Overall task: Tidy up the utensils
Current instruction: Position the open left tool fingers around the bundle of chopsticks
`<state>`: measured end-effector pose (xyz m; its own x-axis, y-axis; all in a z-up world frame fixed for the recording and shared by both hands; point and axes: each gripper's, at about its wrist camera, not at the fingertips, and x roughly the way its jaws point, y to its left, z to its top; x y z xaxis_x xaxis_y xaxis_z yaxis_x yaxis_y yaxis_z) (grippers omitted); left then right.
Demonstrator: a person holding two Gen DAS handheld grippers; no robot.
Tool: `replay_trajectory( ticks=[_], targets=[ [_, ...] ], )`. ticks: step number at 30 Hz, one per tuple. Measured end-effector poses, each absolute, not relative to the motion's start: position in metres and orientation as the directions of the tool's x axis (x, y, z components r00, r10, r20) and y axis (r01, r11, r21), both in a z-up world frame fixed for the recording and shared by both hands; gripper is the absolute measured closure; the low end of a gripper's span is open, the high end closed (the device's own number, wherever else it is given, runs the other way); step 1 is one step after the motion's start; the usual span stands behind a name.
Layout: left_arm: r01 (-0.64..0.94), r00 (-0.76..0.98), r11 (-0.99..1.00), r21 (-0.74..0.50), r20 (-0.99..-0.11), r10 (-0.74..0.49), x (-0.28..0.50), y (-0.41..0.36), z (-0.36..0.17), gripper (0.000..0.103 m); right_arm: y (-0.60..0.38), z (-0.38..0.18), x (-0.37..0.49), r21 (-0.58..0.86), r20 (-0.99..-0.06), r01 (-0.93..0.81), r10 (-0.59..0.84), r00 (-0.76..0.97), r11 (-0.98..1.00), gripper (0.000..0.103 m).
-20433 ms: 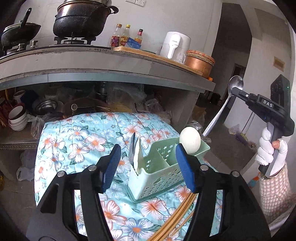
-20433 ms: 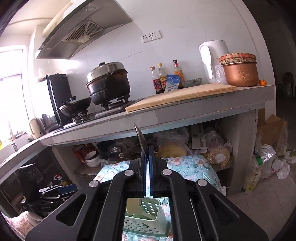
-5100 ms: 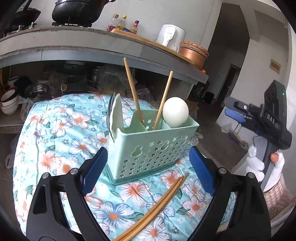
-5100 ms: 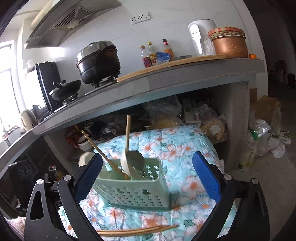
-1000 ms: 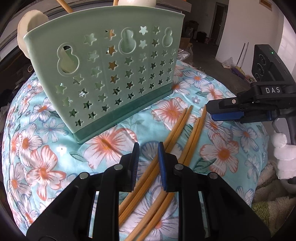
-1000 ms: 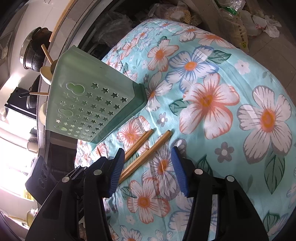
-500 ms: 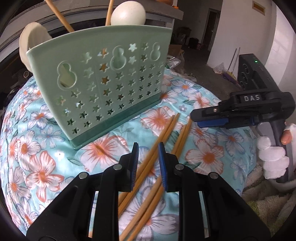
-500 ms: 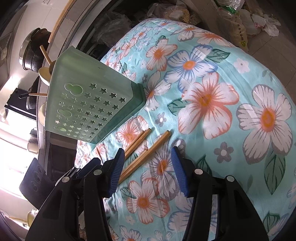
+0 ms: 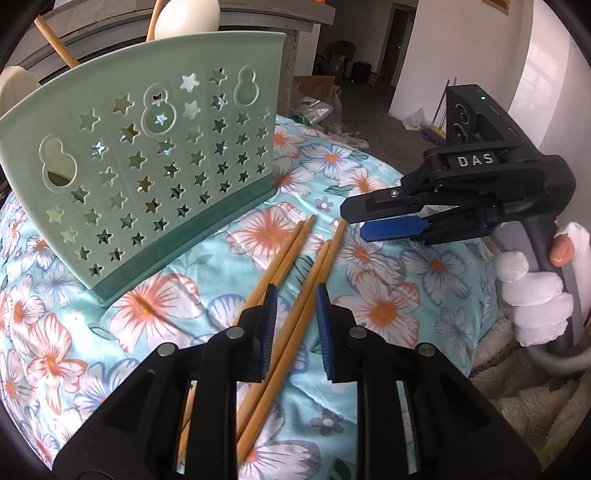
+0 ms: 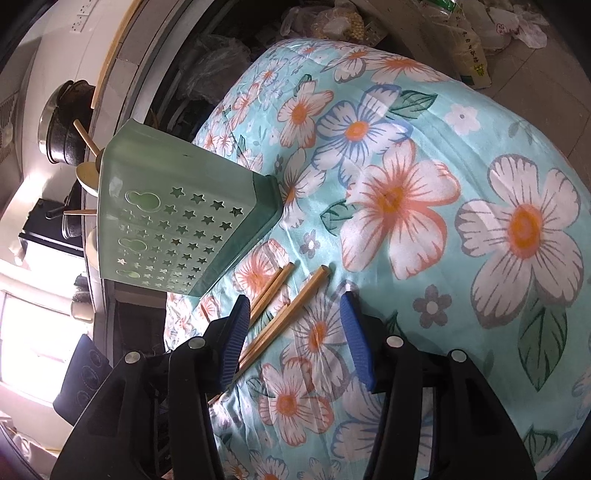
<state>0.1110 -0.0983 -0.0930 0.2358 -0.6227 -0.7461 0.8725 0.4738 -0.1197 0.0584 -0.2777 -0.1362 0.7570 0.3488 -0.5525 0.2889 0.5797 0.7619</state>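
Wooden chopsticks [image 9: 295, 266] flat on floral cloth [image 9: 388, 302], straddled untouched by narrowly parted left gripper [image 9: 295, 317]; right gripper [image 10: 291, 339] half-spread, empty.

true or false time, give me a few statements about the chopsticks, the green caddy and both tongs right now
1. Four chopsticks lie on the floral cloth in front of the green caddy. True.
2. The left tongs are clamped on a spoon. False: no spoon is between them; their blue pads straddle the chopsticks with a gap showing.
3. The right tongs are open above the chopstick ends. True.
4. The caddy is empty. False: wooden sticks and pale rounded utensils stick out of its top.
5. The caddy lies flat on its side. False: it stands on its base on the cloth.
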Motion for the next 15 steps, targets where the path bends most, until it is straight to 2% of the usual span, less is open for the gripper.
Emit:
replay_trajectory(
  ticks=[15],
  targets=[
    [0.893, 0.212, 0.445, -0.073, -0.802, -0.558, 0.112, -0.118, -0.107, 0.084, -0.279, -0.136, 0.061, 0.759, -0.557, 0.293, 0.347, 0.755, 0.581, 0.053]
  ],
)
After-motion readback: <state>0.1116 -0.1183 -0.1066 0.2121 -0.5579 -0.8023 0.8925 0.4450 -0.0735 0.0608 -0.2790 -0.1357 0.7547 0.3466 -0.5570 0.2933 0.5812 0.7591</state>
